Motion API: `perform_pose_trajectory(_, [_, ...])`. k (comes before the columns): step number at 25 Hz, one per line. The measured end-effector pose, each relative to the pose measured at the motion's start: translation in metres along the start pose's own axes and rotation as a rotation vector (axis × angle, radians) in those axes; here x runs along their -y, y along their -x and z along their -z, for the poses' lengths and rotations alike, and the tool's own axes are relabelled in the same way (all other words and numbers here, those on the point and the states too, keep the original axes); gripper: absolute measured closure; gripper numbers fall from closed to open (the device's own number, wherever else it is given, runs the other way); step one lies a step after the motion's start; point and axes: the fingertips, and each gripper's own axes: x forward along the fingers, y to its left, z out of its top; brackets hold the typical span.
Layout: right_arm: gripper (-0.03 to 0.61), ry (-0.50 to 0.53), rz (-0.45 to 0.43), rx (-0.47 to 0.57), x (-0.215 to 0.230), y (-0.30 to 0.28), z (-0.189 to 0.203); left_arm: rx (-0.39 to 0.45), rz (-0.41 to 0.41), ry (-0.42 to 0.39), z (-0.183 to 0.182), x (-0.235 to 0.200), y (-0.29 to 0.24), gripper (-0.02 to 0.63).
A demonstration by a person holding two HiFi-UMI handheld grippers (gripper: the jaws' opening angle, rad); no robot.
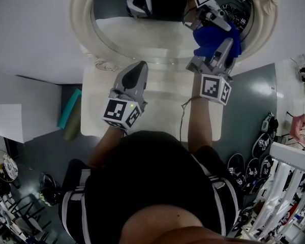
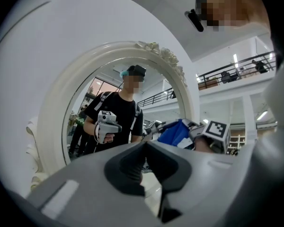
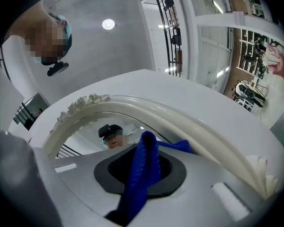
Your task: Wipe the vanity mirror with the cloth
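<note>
The vanity mirror (image 1: 157, 32) stands at the back of a white table (image 1: 162, 100), inside a round ornate white frame (image 1: 84, 29). My right gripper (image 1: 222, 43) is shut on a blue cloth (image 1: 216, 38) and holds it against the right part of the glass. In the right gripper view the cloth (image 3: 143, 169) hangs bunched between the jaws, under the frame (image 3: 180, 122). My left gripper (image 1: 138, 67) hovers over the table before the mirror's lower edge, shut and holding nothing. The left gripper view faces the mirror (image 2: 85, 126), with the cloth (image 2: 173, 132) to its right.
A thin cable (image 1: 183, 116) trails across the table by the right arm. Left of the table on the floor lie a green roll (image 1: 70, 111) and a white box (image 1: 20, 111). Dark gear (image 1: 254, 161) and a white railing (image 1: 290, 177) crowd the right.
</note>
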Motion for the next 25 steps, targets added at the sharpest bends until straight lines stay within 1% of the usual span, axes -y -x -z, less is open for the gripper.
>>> perform_pose_trajectory(3, [0.54,0.001,-0.015,0.006,-0.004,-0.01,-0.011,0.006,-0.001,0.006,-0.003,0.0,0.001,0.602])
perform_pose_trajectory(9, [0.54,0.034,-0.044,0.01,-0.015,-0.024,-0.026,0.017,0.001,0.014,-0.003,0.001,0.005,0.603])
perform_pose_trajectory(17, [0.54,0.07,-0.074,0.007,-0.048,-0.041,-0.043,0.038,-0.004,0.022,-0.015,-0.007,0.022,0.603])
perform_pose_trajectory(25, [0.54,0.105,-0.107,-0.001,-0.076,-0.053,-0.053,0.054,-0.027,0.032,-0.017,-0.017,0.042,0.603])
